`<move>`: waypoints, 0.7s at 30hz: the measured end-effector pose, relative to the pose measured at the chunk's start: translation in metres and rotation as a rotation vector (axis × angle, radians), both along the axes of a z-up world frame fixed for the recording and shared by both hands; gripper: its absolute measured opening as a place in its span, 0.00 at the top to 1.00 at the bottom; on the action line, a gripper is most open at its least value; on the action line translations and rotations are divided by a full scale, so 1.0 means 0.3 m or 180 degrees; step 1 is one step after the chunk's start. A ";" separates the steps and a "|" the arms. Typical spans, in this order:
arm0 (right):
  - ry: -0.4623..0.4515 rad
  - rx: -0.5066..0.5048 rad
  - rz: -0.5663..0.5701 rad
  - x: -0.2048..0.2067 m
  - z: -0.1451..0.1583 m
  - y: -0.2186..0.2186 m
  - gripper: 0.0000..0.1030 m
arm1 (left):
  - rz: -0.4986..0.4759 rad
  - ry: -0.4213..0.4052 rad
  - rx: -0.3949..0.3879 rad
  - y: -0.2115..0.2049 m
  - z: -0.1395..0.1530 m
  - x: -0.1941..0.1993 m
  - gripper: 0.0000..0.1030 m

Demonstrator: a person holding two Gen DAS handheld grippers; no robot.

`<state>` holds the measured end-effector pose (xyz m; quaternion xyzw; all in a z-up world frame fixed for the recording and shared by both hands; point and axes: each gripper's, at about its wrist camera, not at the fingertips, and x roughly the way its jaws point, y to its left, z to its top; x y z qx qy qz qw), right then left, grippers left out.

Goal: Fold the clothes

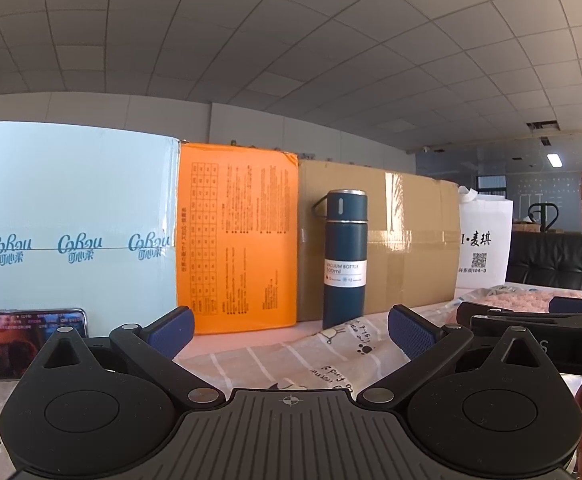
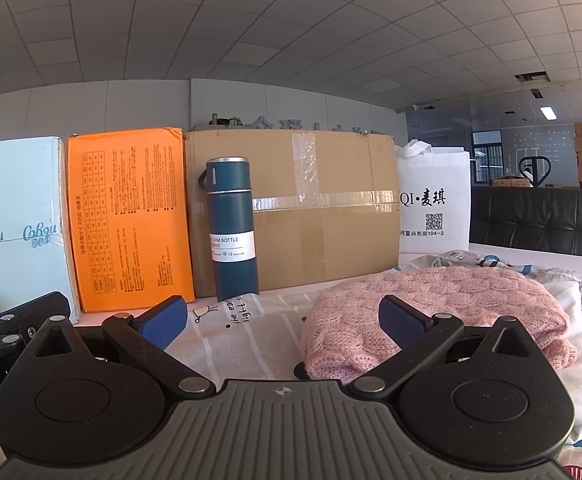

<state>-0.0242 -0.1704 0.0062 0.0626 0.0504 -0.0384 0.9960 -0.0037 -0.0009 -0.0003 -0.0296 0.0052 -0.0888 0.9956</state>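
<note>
Both the left gripper (image 1: 289, 330) and right gripper (image 2: 281, 318) gape, holding nothing; a folded pink sweater (image 2: 435, 312) lies near right; the white bag (image 2: 435, 196) has contents possibly hidden.

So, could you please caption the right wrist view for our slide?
Open right hand-held gripper poised before a pink knit sweater on the printed sheet.

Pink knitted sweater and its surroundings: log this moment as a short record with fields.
garment: pink knitted sweater, bunched in a heap on the printed sheet
left tool: open, holding nothing, level with the table
right tool: open, holding nothing, its right finger in front of the sweater
behind, left to right: pale blue box, orange box, taped cardboard box, white bag
upright: dark blue vacuum bottle in front of the cardboard box
also: phone, screen lit, at the left tool's left
fold status: not started
</note>
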 end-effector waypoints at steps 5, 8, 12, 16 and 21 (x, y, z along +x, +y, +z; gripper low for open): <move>0.0022 -0.0021 0.0009 0.002 -0.004 0.000 0.00 | 0.0005 0.0059 -0.0022 0.002 0.000 0.004 0.00; 0.0054 -0.0060 0.0011 0.004 -0.001 0.001 0.00 | 0.0006 0.0025 0.0003 0.001 0.001 0.000 0.00; 0.0079 -0.0025 0.0011 0.003 -0.008 0.001 0.00 | 0.0008 0.0030 0.0001 0.001 0.001 0.000 0.00; 0.0002 -0.0070 0.0008 -0.002 -0.007 0.002 0.00 | 0.0013 0.0024 0.0009 -0.001 0.001 -0.002 0.00; -0.0024 -0.0101 0.0017 -0.001 -0.008 0.003 0.00 | 0.0023 0.0028 0.0020 -0.003 0.000 -0.003 0.00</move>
